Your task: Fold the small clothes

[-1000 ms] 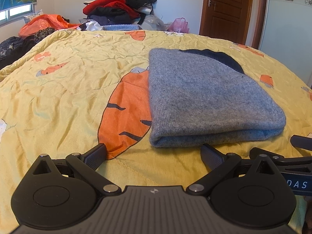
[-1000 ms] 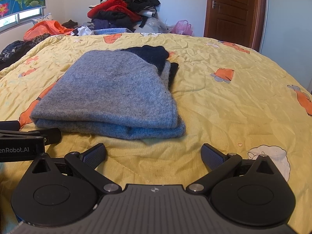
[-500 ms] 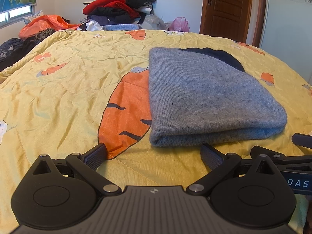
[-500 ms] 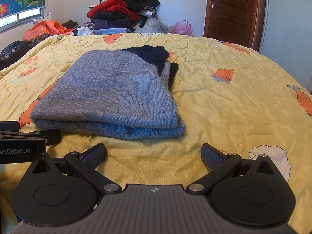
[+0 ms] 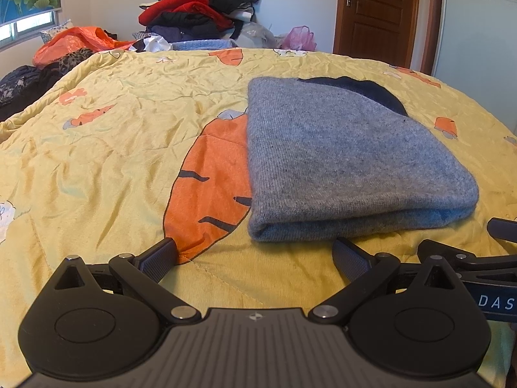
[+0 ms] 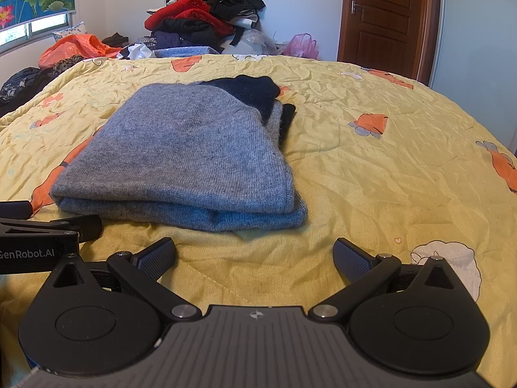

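Observation:
A grey knitted garment [image 5: 342, 158] lies folded into a thick rectangle on the yellow bedspread [image 5: 122, 148], a dark navy part showing at its far end [image 6: 255, 92]. My left gripper [image 5: 255, 258] is open just short of the fold's near edge, nothing between its fingers. In the right wrist view the same garment [image 6: 190, 152] sits ahead and to the left. My right gripper [image 6: 255, 258] is open over bare bedspread [image 6: 371, 177], holding nothing. Each gripper's side shows at the other view's edge.
A heap of red, black and dark clothes [image 5: 197, 13] is piled at the far side of the bed, with an orange bag [image 5: 74, 43] to the left. A brown door [image 5: 378, 13] stands at the back right. Bare bedspread stretches left of the garment.
Almost nothing differs; the left wrist view has shifted very slightly, and both grippers stay open near the garment's front edge.

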### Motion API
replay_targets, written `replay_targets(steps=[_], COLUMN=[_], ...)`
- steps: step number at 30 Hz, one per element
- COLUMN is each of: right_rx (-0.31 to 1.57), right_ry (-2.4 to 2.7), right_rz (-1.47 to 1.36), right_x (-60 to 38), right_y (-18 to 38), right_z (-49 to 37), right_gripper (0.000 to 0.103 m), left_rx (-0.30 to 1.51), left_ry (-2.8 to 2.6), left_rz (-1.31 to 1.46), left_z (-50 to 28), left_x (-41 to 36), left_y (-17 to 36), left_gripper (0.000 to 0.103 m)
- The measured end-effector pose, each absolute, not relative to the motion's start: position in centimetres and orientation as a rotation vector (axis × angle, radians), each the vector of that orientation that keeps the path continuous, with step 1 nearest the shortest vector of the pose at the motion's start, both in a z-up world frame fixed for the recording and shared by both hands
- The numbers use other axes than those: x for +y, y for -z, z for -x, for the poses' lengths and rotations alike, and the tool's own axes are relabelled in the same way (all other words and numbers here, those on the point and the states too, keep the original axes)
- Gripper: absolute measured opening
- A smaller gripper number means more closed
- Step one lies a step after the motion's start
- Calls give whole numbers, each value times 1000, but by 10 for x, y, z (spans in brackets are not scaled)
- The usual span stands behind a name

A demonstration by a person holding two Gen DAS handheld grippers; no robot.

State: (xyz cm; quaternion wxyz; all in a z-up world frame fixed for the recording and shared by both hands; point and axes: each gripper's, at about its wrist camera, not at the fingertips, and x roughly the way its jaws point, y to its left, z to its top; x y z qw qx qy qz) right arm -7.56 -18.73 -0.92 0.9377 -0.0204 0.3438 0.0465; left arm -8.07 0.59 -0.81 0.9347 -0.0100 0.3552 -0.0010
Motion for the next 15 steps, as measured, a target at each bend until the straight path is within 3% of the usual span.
replay_targets(steps=[15], right_rx=[702], right_ry=[-95], right_rz=[41], right_x=[-188], right_y=[9], right_z=[76], right_gripper=[103], left_rx=[726], left_ry=[-7], left_rz=[19], left_z=[82], left_x=[6], left_y=[8], left_gripper=[103])
